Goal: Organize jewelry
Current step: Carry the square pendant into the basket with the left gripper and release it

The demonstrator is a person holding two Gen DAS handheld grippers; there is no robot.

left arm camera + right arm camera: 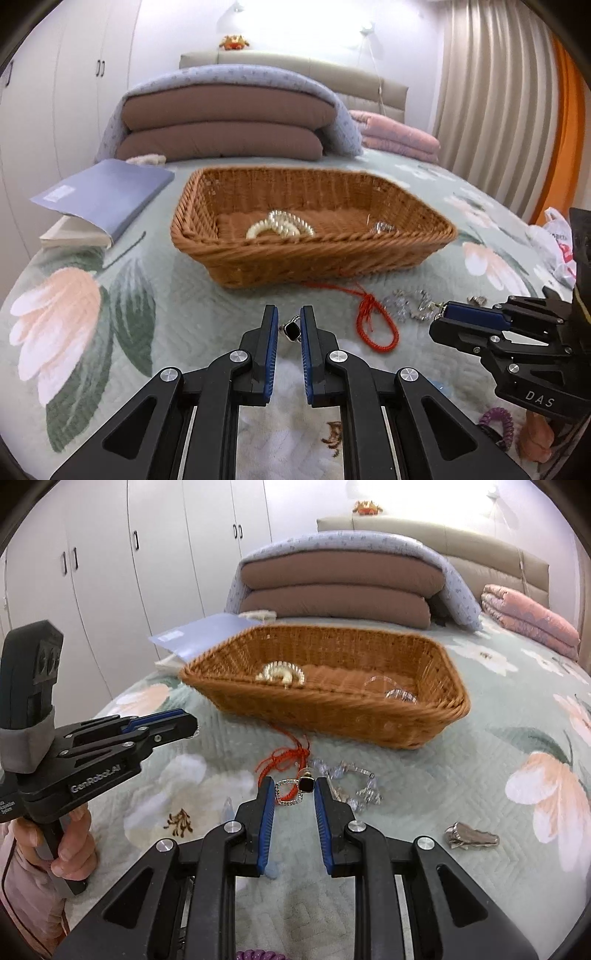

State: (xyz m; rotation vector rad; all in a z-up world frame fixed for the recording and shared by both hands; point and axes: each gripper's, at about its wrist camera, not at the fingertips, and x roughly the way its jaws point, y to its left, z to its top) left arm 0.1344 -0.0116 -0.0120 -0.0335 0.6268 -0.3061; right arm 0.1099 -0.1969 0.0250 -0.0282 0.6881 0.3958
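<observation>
My left gripper (289,325) and right gripper (295,789) each pinch a black earring, seemingly — thin grips; a jolt before the basket (295,258) drops them.

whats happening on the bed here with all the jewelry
A person is sorting jewelry into a wicker basket on the bed, with a handheld gripper in each hand. The left gripper is shut on a black-stone earring, and the right gripper is shut on a matching earring. Pearl bracelets already lie in the basket. A red cord bracelet, a clear bead bracelet, a silver clip and a purple coil hair tie are still out on the quilt.
</observation>
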